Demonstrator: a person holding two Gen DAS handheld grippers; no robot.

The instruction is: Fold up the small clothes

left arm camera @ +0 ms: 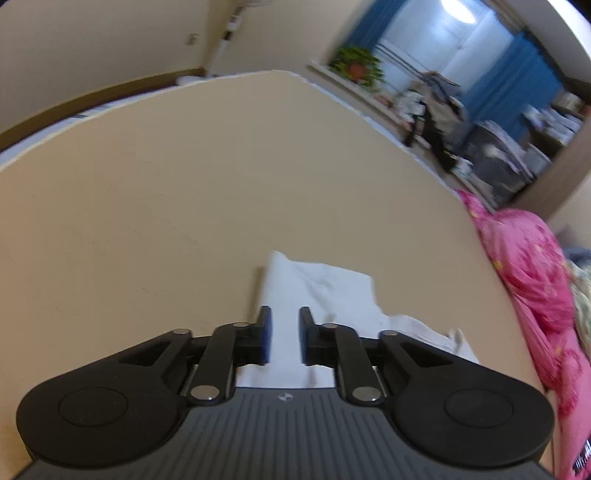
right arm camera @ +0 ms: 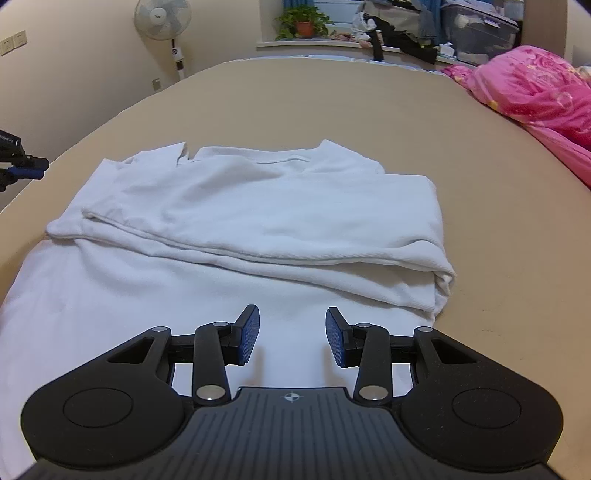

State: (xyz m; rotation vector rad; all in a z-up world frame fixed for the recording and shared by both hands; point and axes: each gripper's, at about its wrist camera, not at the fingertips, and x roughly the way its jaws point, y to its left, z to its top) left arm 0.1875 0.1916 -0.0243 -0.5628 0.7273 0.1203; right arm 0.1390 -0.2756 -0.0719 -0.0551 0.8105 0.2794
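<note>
Both tools, left tool (left arm camera: 284,334) and right tool (right arm camera: 292,334), released over half-folded white shirt (right arm camera: 258,206) on bed (right arm camera: 498,221), poised to regrip for next fold

A bedroom in a home. A wide bed (right arm camera: 332,110) under a tan sheet fills the middle, with a pink flowered quilt (right arm camera: 535,96) bunched at 2 o'clock. Beyond it, at 12 o'clock, a window sill (right arm camera: 314,45) carries a potted plant (right arm camera: 303,22), heaped clothes and a plastic storage box (right arm camera: 480,33), with blue curtains (left arm camera: 513,81) behind. A standing fan (right arm camera: 162,18) stands at 11 o'clock against a cream wall with switch plates.
</note>
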